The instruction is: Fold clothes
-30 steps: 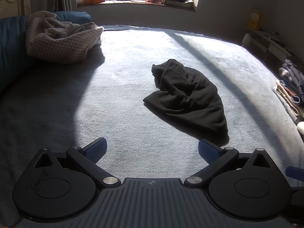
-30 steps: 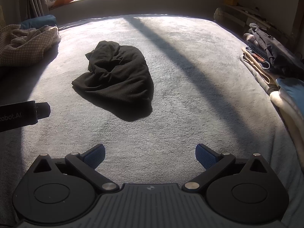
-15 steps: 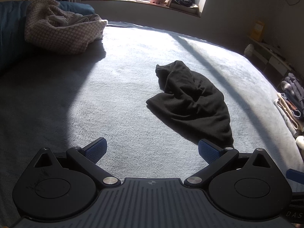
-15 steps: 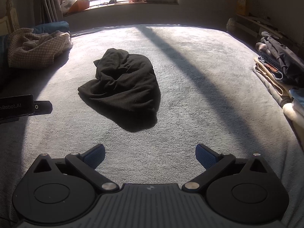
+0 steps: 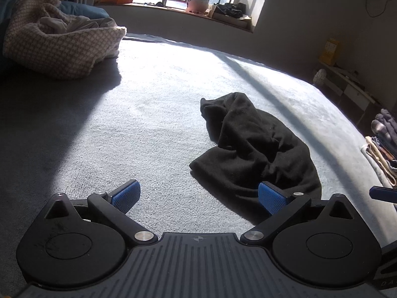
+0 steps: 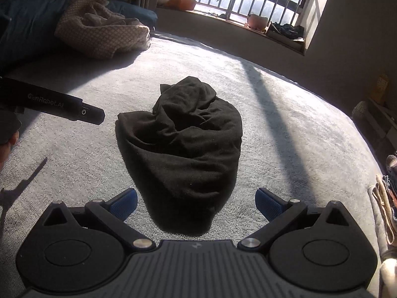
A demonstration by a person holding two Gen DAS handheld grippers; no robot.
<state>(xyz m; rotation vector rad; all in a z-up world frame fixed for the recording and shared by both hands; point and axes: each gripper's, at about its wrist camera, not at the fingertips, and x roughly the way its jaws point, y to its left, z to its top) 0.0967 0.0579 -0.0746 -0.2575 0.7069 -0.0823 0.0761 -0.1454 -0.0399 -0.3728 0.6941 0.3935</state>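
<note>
A crumpled black garment [image 5: 255,149] [image 6: 183,144] lies in a heap on the grey bed cover. My left gripper [image 5: 198,197] is open, hovering just left of the garment's near edge, its right pad [image 5: 270,200] over the cloth's hem. In the right wrist view my right gripper [image 6: 196,202] is open too, its blue pads straddling the near end of the garment without touching it. The left gripper's black body [image 6: 57,105] juts in from the left of that view, held by a hand [image 6: 8,144].
A checked blanket heap [image 5: 59,47] [image 6: 104,37] sits far left against blue pillows [image 6: 27,22]. Stacked folded clothes [image 5: 382,146] [image 6: 384,198] line the bed's right edge. A window ledge [image 5: 183,12] with clutter runs behind. Low shelves [image 5: 347,87] stand right.
Both grippers moved forward toward the black garment, which now looms much larger; the right gripper swung left so the garment sits centred between its pads. Both stayed open.
</note>
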